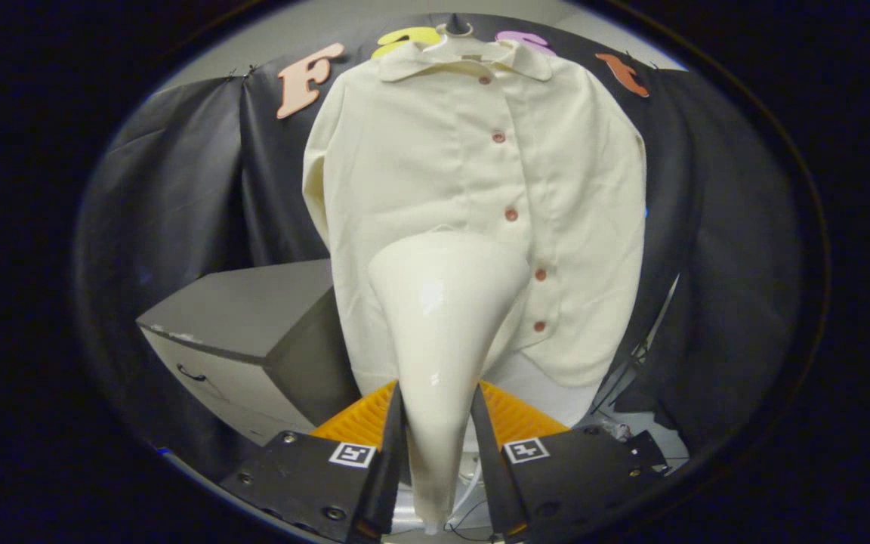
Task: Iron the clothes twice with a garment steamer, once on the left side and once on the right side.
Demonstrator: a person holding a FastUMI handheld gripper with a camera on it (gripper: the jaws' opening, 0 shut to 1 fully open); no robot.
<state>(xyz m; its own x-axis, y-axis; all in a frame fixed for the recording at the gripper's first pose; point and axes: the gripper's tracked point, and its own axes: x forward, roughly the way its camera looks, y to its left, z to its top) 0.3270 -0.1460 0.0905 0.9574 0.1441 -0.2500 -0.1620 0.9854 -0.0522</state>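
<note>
Jaws of the gripper (435, 423) are clenched on the garment steamer's (442, 317) handle; its wide head is held against the hanging shirt (435, 151), left of the button row

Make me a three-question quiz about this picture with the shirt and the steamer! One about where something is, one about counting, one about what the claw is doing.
1. Where is the steamer?
A. On the cabinet
B. Between the claw's fingers, in front of the shirt
C. On the floor

2. How many buttons show on the shirt?
A. Two
B. Five
C. Nine

3. What is the claw doing?
A. Shut on the steamer
B. Wide open, holding nothing
C. Pinching a sleeve

Answers:
1. B, its handle sits between the two fingers and its wide head covers the lower shirt front.
2. B, five reddish buttons run down the front.
3. A, both fingers press on the steamer's narrow handle.
</note>
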